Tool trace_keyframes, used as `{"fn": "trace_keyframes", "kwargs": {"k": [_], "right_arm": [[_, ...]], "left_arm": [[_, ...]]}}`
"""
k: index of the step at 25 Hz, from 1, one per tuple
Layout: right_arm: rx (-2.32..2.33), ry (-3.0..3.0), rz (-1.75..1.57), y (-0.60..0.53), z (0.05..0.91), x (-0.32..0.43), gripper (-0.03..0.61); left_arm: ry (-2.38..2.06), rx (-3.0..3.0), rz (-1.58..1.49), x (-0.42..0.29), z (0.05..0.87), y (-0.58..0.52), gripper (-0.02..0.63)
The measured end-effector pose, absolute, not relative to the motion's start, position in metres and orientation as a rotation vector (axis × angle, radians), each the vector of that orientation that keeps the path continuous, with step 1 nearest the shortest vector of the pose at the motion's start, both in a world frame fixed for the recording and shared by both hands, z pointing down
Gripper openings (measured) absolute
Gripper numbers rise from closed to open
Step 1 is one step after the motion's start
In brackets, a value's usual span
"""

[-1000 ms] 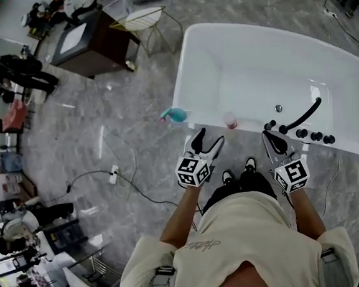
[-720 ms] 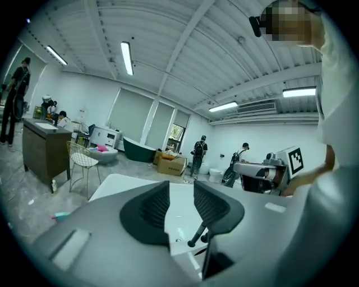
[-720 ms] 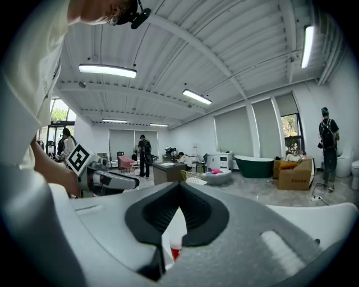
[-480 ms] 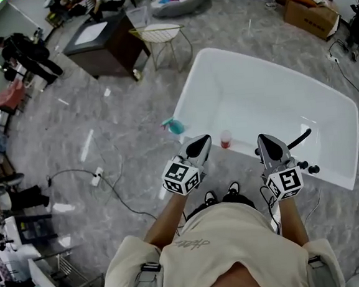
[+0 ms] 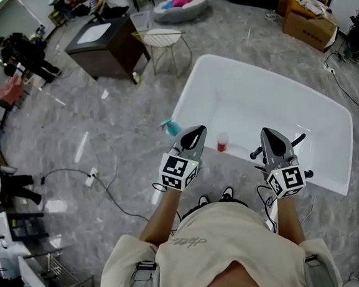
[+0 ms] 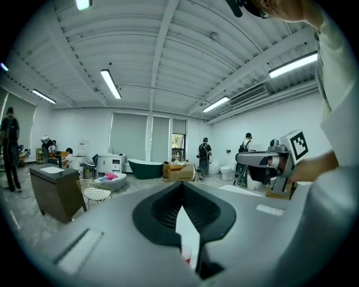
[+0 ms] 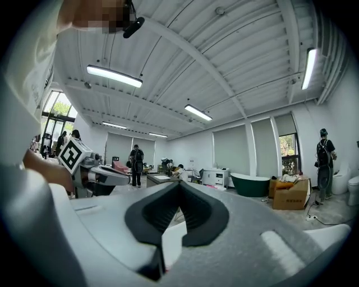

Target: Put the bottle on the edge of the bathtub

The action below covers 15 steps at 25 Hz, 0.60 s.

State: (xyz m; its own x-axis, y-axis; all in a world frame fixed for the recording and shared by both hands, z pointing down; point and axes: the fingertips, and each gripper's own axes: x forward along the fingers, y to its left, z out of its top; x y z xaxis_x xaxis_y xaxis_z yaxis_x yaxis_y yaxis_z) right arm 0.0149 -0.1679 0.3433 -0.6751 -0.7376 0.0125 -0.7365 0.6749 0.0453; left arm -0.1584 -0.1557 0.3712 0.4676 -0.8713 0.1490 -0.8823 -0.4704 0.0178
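In the head view a small clear bottle with a red base (image 5: 222,142) stands on the near rim of the white bathtub (image 5: 190,92), upright and free of both grippers. My left gripper (image 5: 198,130) hovers just left of it, jaws shut and empty; the left gripper view shows its tips (image 6: 180,184) meeting, with white tub below them. My right gripper (image 5: 270,132) hangs to the bottle's right, over the near rim by the black tap (image 5: 296,141). Its jaws (image 7: 179,183) also meet with nothing between them.
A teal spray bottle (image 5: 170,127) sits by the tub's near left corner. On the grey floor are a dark cabinet (image 5: 99,43), a wire chair (image 5: 161,40), a cable with a power strip (image 5: 92,175) and a cardboard box (image 5: 310,27). People stand at far left.
The left gripper's jaws stood apart one second ago and are now shut on nothing. Both grippers have risen away from the tub rim; the bottle has stayed on the rim.
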Motion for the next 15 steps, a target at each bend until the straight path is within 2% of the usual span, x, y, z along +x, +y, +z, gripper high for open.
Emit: {"fn": "trace_keyframes", "kwargs": {"k": [15], "right_arm": [[1.216, -2.819, 0.037, -0.144, 0.358, 0.023, 0.0]], "left_arm": [[-1.684, 2.609, 0.294, -0.158, 0.366, -0.147, 0.017]]}}
